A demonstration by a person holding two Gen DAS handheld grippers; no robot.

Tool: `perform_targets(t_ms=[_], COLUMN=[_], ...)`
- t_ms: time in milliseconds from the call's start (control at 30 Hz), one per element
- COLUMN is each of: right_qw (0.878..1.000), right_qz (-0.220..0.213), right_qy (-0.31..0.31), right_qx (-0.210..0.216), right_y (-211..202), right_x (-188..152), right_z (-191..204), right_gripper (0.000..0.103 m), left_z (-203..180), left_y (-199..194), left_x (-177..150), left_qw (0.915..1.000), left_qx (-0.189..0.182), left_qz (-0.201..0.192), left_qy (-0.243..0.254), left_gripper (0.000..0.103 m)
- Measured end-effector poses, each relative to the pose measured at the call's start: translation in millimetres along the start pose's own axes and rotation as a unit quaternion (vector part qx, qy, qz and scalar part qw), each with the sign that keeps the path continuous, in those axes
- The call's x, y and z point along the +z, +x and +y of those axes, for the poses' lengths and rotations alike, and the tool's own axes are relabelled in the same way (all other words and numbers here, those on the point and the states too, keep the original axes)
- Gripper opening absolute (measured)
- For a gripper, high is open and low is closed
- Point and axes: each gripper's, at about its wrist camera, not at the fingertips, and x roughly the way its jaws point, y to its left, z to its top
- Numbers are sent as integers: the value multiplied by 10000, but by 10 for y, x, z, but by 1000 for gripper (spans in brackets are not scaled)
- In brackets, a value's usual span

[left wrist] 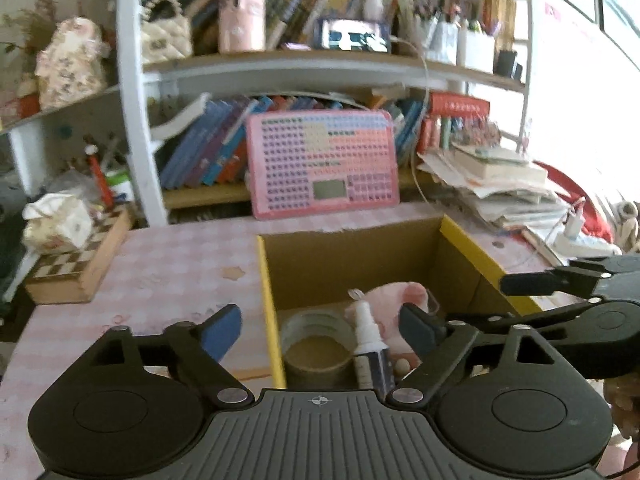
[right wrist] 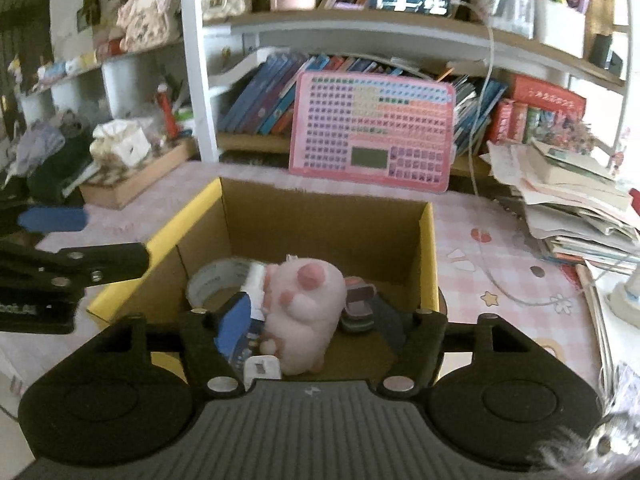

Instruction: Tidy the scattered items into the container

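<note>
An open cardboard box with yellow rims (left wrist: pixel 267 280) (right wrist: pixel 428 256) stands on the pink checked table. Inside lie a tape roll (left wrist: pixel 316 346) (right wrist: pixel 218 278), a white spray bottle (left wrist: pixel 370 350), a pink plush pig (left wrist: pixel 394 300) (right wrist: pixel 304 304) and a small dark case (right wrist: pixel 358 304). My left gripper (left wrist: pixel 320 332) is open and empty, straddling the box's left wall. My right gripper (right wrist: pixel 308 324) is open above the box, its fingers on either side of the pig, not closed on it. Each gripper shows in the other's view (left wrist: pixel 560 292) (right wrist: pixel 60 256).
A pink keyboard-like board (left wrist: pixel 322 164) (right wrist: pixel 372 130) leans on the bookshelf behind the box. A chessboard box (left wrist: pixel 76 264) (right wrist: pixel 132 176) sits left. A paper and book pile (left wrist: pixel 504 184) (right wrist: pixel 572 200) and cable (right wrist: pixel 500 280) lie right.
</note>
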Motion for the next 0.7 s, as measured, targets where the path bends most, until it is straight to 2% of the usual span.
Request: perform_targets(t_ms=[133,267,567,700], right_qw=[9997,9993,9991,9992], right_qz=[-147,-156,73,122], right_qy=[122,250,318,240], right_qx=[-129,-229,-282,-304], right_y=[-187,-356,-619,-757], right_x=[-64,-189,-570,-735], right_z=[130,325,822,1025], right_gripper=[75,84,87,92], left_z=[103,205,433,533], left_y=[-234,-435,-866,-1041], left_x=[-117,-313,-785,-964], left_qw=[9997,9993,9974,9954], left_qx=[157,317,643,822], left_qz=[-139,-63,199,339], left_qy=[-89,-188,-250,-353], left_gripper=[96,97,101,102])
